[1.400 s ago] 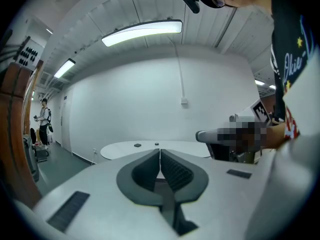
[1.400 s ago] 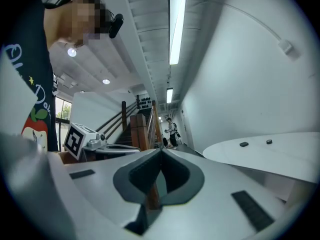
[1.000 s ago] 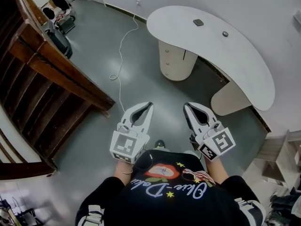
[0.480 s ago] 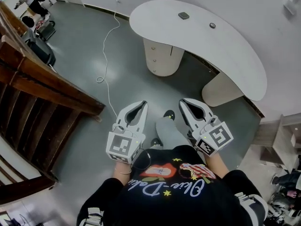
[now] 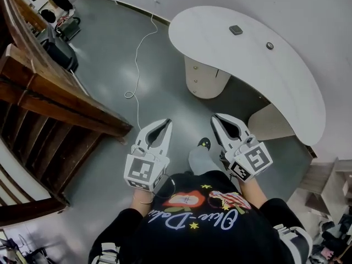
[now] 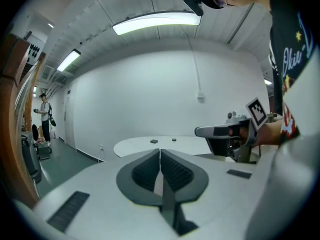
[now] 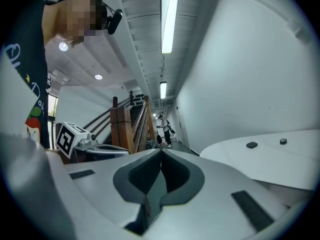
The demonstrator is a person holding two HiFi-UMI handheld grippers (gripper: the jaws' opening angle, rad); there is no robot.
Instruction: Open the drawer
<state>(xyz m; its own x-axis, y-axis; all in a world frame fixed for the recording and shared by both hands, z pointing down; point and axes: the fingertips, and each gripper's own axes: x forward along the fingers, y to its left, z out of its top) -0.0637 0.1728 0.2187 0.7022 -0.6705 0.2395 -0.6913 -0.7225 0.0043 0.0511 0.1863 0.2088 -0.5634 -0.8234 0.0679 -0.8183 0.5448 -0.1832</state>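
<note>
Left gripper (image 5: 166, 123) and right gripper (image 5: 216, 118) have jaws closed, empty. The cream rounded drawer pedestal (image 5: 204, 79), under the curved white worktop (image 5: 286, 87), stands well apart at twelve o'clock; better to approach squarely, opening jaws before contact.

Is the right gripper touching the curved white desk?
Apart. The head view shows bare grey floor between the right gripper and the desk.

Bare office lobby, curved white reception table (image 5: 258, 65) by a plain white wall, grey floor (image 5: 110, 65), wooden staircase (image 5: 49, 109) opposite it
</note>
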